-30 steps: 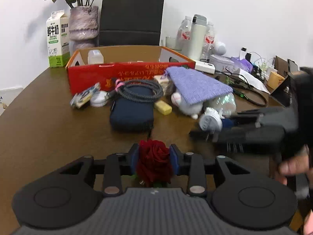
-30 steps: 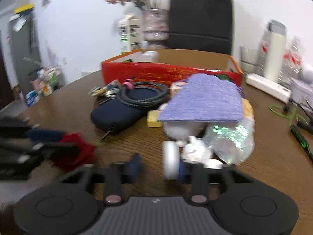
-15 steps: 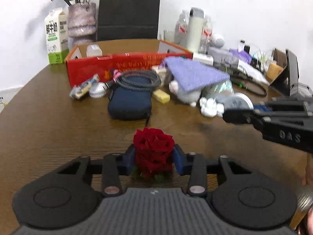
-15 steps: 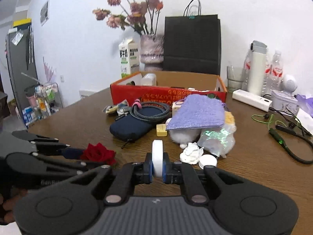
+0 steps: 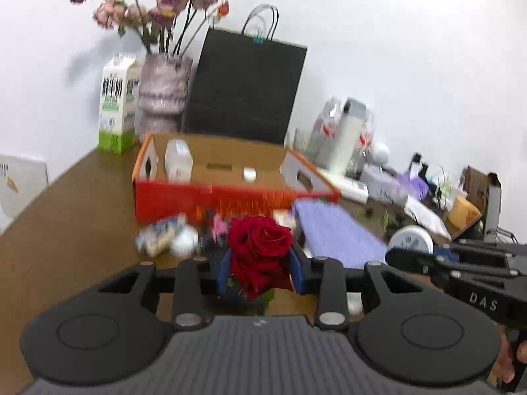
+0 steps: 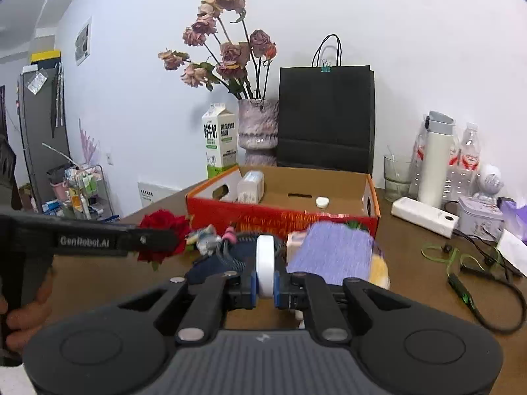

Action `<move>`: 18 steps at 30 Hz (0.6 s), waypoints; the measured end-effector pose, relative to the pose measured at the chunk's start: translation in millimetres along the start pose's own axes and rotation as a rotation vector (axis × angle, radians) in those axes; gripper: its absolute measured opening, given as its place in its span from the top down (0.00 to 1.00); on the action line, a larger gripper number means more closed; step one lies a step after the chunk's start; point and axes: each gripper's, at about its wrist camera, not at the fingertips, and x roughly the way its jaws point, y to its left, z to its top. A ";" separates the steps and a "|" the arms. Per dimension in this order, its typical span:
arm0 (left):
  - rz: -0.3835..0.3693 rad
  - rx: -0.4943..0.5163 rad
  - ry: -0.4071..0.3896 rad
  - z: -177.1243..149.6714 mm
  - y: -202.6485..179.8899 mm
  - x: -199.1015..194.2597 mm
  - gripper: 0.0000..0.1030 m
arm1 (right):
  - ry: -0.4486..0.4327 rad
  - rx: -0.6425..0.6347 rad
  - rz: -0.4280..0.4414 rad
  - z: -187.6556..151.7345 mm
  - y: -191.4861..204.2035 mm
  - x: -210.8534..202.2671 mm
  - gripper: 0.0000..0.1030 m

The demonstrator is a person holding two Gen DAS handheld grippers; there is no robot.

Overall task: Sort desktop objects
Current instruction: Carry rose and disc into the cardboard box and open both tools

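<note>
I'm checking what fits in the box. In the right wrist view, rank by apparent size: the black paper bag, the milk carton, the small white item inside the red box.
1. Black paper bag
2. Milk carton
3. Small white item inside the red box

The bag and carton stand slightly farther back.

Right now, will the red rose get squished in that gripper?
Probably a bit: the rose looks soft, its petals bulging above the left gripper pads. It is likely very light. Petals might bruise or drop if squeezed harder.

Matt wood-grain table [image 6: 411, 283]; fuzzy purple cloth [image 6: 332, 253]; cardboard box [image 6: 283, 212].
</note>
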 end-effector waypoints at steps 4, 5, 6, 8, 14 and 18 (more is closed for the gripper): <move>-0.038 0.039 -0.034 37.4 1.3 26.0 0.65 | 0.024 -0.005 0.039 36.7 -24.4 34.7 0.92; -0.033 0.049 -0.034 47.4 1.5 36.7 0.65 | 0.026 -0.007 0.040 48.2 -31.1 45.3 0.92; -0.023 0.058 -0.033 60.2 2.7 51.1 0.65 | 0.026 -0.012 0.040 61.5 -38.7 58.0 0.92; -0.014 0.060 -0.012 82.9 6.2 78.7 0.65 | 0.035 -0.030 0.022 89.2 -53.0 86.3 0.92; 0.058 0.053 0.125 143.4 27.3 203.9 0.65 | 0.175 -0.110 -0.107 154.8 -82.1 217.3 0.92; 0.178 0.042 0.230 152.9 47.8 282.1 0.65 | 0.347 -0.172 -0.187 153.6 -97.5 317.3 0.92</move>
